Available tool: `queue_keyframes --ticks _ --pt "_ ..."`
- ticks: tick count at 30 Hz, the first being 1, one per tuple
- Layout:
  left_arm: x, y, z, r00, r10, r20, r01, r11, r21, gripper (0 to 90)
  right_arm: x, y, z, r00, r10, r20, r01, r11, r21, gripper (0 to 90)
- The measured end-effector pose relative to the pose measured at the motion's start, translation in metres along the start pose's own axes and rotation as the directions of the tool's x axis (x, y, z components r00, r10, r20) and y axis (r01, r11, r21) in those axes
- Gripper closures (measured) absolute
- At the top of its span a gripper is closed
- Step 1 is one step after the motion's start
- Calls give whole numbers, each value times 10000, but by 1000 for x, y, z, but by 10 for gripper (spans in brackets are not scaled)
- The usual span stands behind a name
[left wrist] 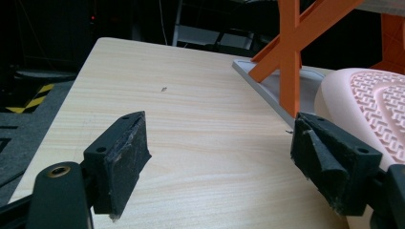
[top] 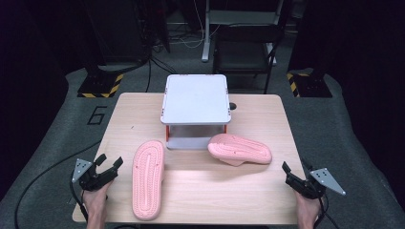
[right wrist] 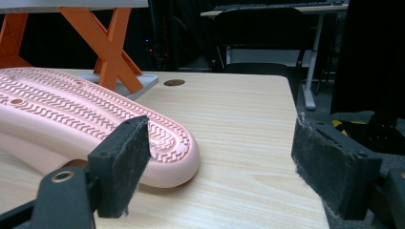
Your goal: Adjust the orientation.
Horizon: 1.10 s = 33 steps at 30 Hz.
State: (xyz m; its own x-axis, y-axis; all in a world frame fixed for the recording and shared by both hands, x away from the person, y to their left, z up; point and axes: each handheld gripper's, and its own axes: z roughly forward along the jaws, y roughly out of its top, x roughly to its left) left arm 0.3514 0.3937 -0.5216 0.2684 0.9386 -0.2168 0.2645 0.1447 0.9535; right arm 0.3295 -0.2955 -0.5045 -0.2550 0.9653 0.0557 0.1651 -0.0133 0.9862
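Two slippers sole-up on the table, both grippers empty and wide open.

Left slipper (top: 148, 179) lies lengthwise at lower centre-left of the high view; right slipper (top: 239, 150) lies crosswise at centre, just in front of the rack (top: 196, 100). Left gripper (top: 106, 165) is held at the lower left table (top: 200, 191) edge, near its slipper but apart; right gripper (top: 292, 172) at the lower right edge, well apart from its slipper. Jaws of both are spread wide, nothing between them. Likely step: approach and grasp. Each slipper is best taken across its thin side edge, jaws lowered level, closed only once the edge sits fully between the pads.
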Motion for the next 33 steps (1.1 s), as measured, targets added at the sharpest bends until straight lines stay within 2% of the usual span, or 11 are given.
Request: queue_keyframes --ticks 7,8,10,12,17,19,20,25,26,29,33 --pt "0 0 1 10000 14 92 -16 9999 172 202 1 -1 3 9996 38 -294 -32 9998 185 237" --pt "0 -1 1 9999 98 66 -99 9998 187 202 1 0 5 9987 277 -423 -269 9995 193 237" --pt "-1 -1 1 10000 90 20 -91 9997 217 202 2 2 5 9991 146 -408 -137 9997 212 237" --pt "0 0 1 9999 94 99 -97 9997 246 202 8 9 9 9982 -99 -587 123 9991 398 234" --pt "0 0 1 9999 29 123 -32 9998 208 202 25 33 27 9923 -176 -1226 240 9984 512 233" --pt "1 0 0 9999 -15 119 13 9998 186 202 40 41 48 9867 -202 -1613 351 9953 905 230" --pt "1 0 0 9999 -15 119 13 9998 186 202 40 41 48 9867 -202 -1613 351 9953 905 230" --pt "2 0 -1 9999 -119 78 118 9999 120 202 64 42 85 9797 -638 -1903 1011 9759 1935 206" --pt "2 0 -1 9999 -122 87 120 9998 126 202 69 39 90 9741 -703 -2148 1166 9705 2110 203" --pt "2 0 -1 9999 -106 98 104 9998 174 202 76 31 94 9665 -850 -2423 1470 9569 2504 201" --pt "1 0 0 9999 -92 134 89 9997 221 202 75 22 87 9696 -282 -2433 903 9645 2482 203"
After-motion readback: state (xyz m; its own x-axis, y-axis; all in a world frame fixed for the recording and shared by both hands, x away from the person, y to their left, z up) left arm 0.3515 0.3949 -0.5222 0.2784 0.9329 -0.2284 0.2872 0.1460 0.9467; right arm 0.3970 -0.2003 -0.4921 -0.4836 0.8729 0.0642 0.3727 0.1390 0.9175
